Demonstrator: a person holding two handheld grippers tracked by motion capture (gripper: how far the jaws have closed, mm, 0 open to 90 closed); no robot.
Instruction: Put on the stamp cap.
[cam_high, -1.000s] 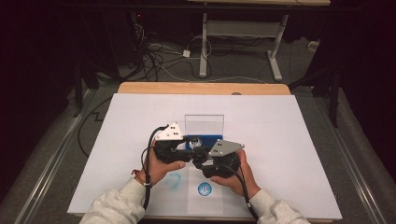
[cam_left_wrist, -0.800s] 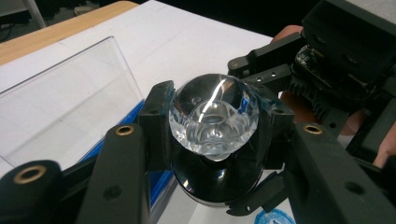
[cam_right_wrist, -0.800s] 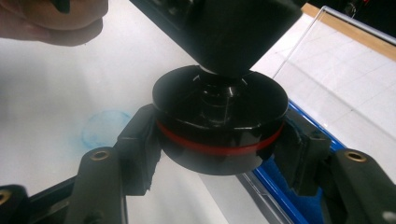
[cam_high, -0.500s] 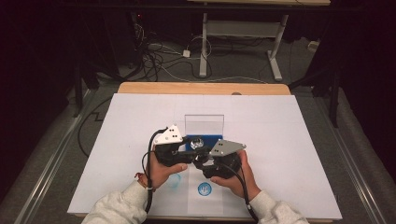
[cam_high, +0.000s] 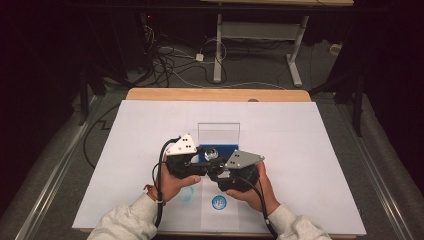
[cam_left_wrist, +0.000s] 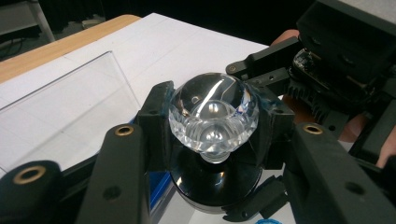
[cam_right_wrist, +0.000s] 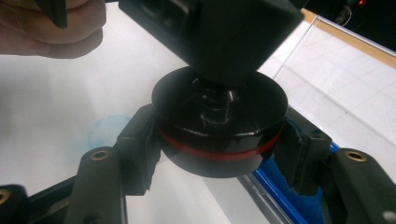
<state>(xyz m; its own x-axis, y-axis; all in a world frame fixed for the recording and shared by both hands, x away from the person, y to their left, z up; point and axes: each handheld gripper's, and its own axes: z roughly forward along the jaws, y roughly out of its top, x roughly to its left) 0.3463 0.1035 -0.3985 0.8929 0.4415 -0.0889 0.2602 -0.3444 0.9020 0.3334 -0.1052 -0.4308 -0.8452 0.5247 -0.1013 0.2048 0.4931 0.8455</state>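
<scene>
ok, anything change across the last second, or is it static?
Static, as far as the high view shows. The left gripper stays shut on the faceted glass knob and the right gripper stays shut on the round black base under it. Both hands kept their place above the white table, in front of the clear panel.

Black base (cam_left_wrist: 215, 186) half hidden – claw-covered (cut off)

crystal knob (cam_left_wrist: 213, 113): we see clear, faceted glass
base disc (cam_right_wrist: 219, 125): black, red band
desk (cam_high: 310, 145): white sheet, blue marks
</scene>
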